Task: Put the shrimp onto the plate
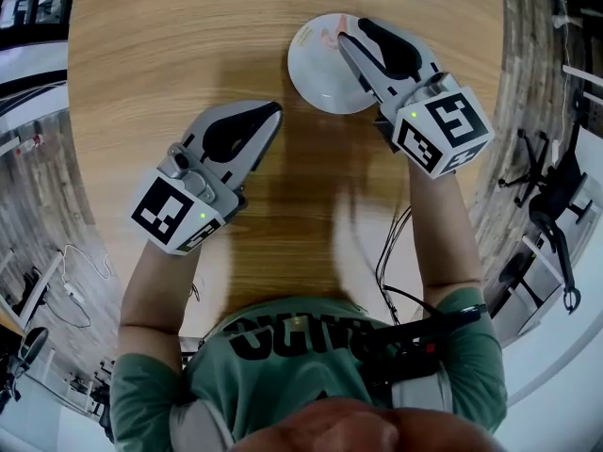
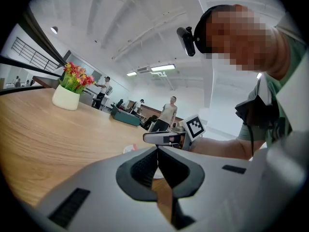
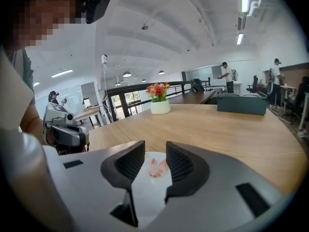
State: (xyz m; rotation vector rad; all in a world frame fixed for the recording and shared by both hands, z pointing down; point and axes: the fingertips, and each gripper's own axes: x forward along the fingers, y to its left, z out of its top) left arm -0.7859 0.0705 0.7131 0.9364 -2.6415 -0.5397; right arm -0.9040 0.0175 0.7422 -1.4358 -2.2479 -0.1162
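A white plate (image 1: 316,73) rests on the wooden table at the far middle. A pink shrimp (image 1: 332,34) lies on its far part, and the right gripper view shows the shrimp (image 3: 155,168) lying on the plate (image 3: 149,197) past the jaws. My right gripper (image 1: 350,38) hovers over the plate, open, with nothing between its pads. My left gripper (image 1: 273,113) rests to the left of the plate, shut and empty; in its own view the left gripper (image 2: 157,151) shows its pads meeting.
A white pot of red and yellow flowers (image 3: 160,98) stands far across the table (image 1: 188,55). A dark box (image 3: 241,103) sits on the table at the right. Cables (image 1: 391,252) hang by the near edge.
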